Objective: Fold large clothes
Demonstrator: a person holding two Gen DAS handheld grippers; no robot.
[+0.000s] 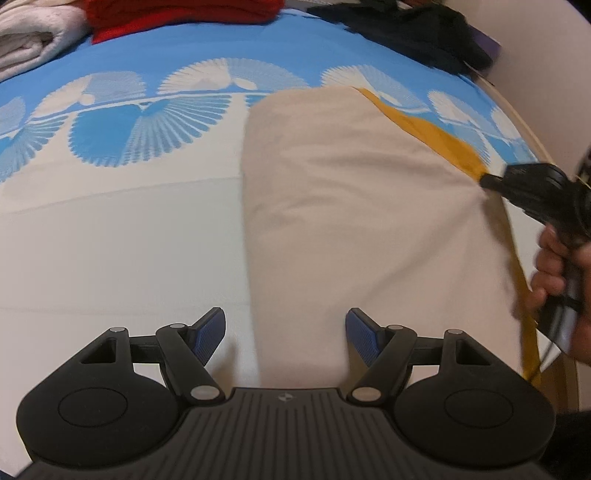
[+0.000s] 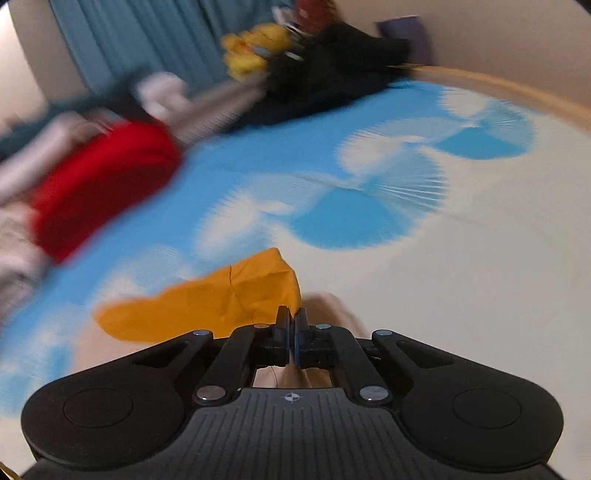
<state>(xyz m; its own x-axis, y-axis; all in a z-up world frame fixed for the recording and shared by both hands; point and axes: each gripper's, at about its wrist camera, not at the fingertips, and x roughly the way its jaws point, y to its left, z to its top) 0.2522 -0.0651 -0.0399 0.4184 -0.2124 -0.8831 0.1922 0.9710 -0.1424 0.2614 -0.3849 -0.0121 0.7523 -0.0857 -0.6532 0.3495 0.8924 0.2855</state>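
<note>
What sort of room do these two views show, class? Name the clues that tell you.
Most likely a bedroom: clothes are being folded on a bed with a blue and white patterned sheet. Stacked garments, one of them red, sit at its far side, and a blue curtain hangs behind.

We see the sheet (image 1: 110, 240) bare and flat left of the garment (image 1: 351, 206): open passage there up to the blue pattern. Left gripper (image 1: 286, 332) hangs wide open over the garment's near left edge, nothing between its pads. Far edge is crowded: white towels (image 1: 29, 40) at left, red pile (image 1: 177, 14) beside them, black pile (image 1: 417, 33) at right. On the right, the right gripper (image 1: 487, 181), closed on the garment's edge, and the hand (image 1: 554, 266) holding it block that side. In the right wrist view, the sheet right of the orange flap (image 2: 207, 302) lies clear to the wooden rim (image 2: 517, 88); the wall follows.
</note>
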